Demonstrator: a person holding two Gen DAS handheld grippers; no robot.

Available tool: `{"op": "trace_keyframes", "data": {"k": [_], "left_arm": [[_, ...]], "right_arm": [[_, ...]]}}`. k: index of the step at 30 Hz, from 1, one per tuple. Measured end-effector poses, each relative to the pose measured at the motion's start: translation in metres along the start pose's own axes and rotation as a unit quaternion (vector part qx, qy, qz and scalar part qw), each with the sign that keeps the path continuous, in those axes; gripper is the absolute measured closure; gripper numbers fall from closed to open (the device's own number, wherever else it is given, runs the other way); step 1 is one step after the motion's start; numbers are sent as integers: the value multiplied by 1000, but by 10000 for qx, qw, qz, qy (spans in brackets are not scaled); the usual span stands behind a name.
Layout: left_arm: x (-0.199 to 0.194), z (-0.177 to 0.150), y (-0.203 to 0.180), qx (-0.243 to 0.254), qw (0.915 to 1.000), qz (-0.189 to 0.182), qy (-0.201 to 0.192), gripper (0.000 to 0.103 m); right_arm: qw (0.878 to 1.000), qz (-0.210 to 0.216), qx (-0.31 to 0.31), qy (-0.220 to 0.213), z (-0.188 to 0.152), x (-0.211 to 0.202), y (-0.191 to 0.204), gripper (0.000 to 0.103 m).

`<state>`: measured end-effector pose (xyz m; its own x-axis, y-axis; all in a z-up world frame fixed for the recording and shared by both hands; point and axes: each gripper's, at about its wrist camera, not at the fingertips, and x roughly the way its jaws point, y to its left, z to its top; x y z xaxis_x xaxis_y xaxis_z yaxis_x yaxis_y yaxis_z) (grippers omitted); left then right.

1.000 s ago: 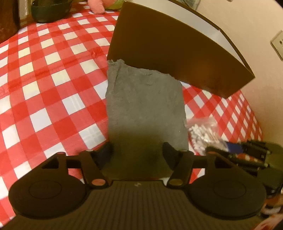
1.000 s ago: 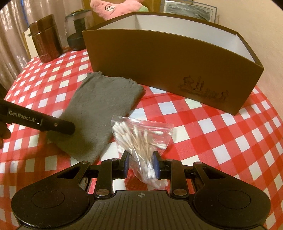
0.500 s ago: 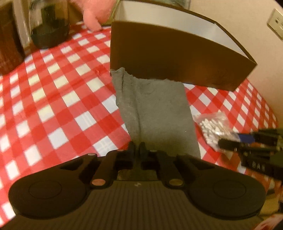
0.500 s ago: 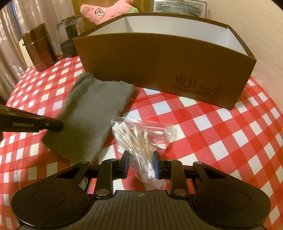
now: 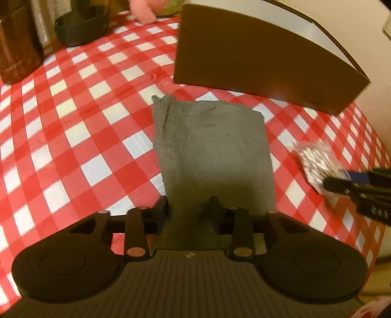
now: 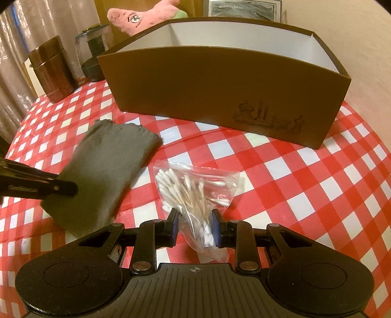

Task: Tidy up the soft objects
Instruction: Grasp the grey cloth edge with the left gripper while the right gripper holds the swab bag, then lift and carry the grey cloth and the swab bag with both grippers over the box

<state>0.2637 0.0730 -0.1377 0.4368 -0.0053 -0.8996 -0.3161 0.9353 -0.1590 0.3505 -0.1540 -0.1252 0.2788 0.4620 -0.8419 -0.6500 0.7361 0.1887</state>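
Table under red-and-white checked cloth [image 6: 281,176]; beige wall behind. Brown open-topped box [image 6: 220,88] with white interior stands at the far side, drawing printed low on its front. Left of it: brown canister [image 6: 52,71] and glass jar [image 6: 91,53]; pink plush toy [image 6: 141,17] behind the box.

My left claw [image 5: 189,208]: fingers drawn close, pinching the near edge of the grey cloth [image 5: 215,144]. Near end of the cloth is raised off the table; far end lies on the checks just short of the box, not touching it.

My right claw [image 6: 194,226]: fingers partly closed, pressing both sides of the clear bag of cotton swabs [image 6: 193,188]. Bag sits just right of the grey cloth, well in front of the box.
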Motion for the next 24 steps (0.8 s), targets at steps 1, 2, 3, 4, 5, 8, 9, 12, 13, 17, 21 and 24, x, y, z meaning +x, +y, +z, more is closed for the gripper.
{"op": "trace_keyframes", "data": {"k": [1, 2, 3, 4, 5, 8, 9, 12, 13, 17, 21, 24], "left_arm": [[1, 1, 1, -58, 10000, -21, -24, 69], [1, 2, 1, -98, 9999, -24, -29, 69], [2, 3, 1, -101, 9999, -1, -33, 71], [2, 3, 0, -44, 10000, 51, -50, 80], [1, 3, -3, 78, 9998, 133, -83, 89], [-5, 2, -5, 232, 9995, 70, -203, 98], [-7, 3, -7, 274, 9993, 86, -219, 98], [-15, 4, -12, 344, 9988, 118, -325, 98], [-20, 4, -14, 383, 9985, 122, -365, 98], [-37, 7, -22, 523, 9972, 102, -523, 98], [-49, 12, -30, 619, 9961, 109, -618, 99], [-57, 15, -35, 665, 9954, 102, -687, 99]], "right_arm": [[10000, 0, 10, 11, 0, 0, -1, 75], [10000, 0, 35, 20, 0, 0, -2, 75], [10000, -4, 66, 26, -1, 0, -3, 75], [10000, -6, 92, 37, -1, 1, -4, 75], [9999, -3, 122, 38, -2, 1, -5, 75], [9999, -10, 150, 25, -2, 0, -5, 75], [9999, -16, 146, 21, -2, -1, -4, 75], [9999, -30, 144, -1, -1, -2, -4, 75], [9999, -34, 143, -17, -1, -3, -4, 75], [9998, -48, 148, -98, 0, -9, -6, 75], [9997, -67, 165, -187, 3, -16, -7, 75], [9995, -79, 160, -260, 4, -22, -6, 75]]}}
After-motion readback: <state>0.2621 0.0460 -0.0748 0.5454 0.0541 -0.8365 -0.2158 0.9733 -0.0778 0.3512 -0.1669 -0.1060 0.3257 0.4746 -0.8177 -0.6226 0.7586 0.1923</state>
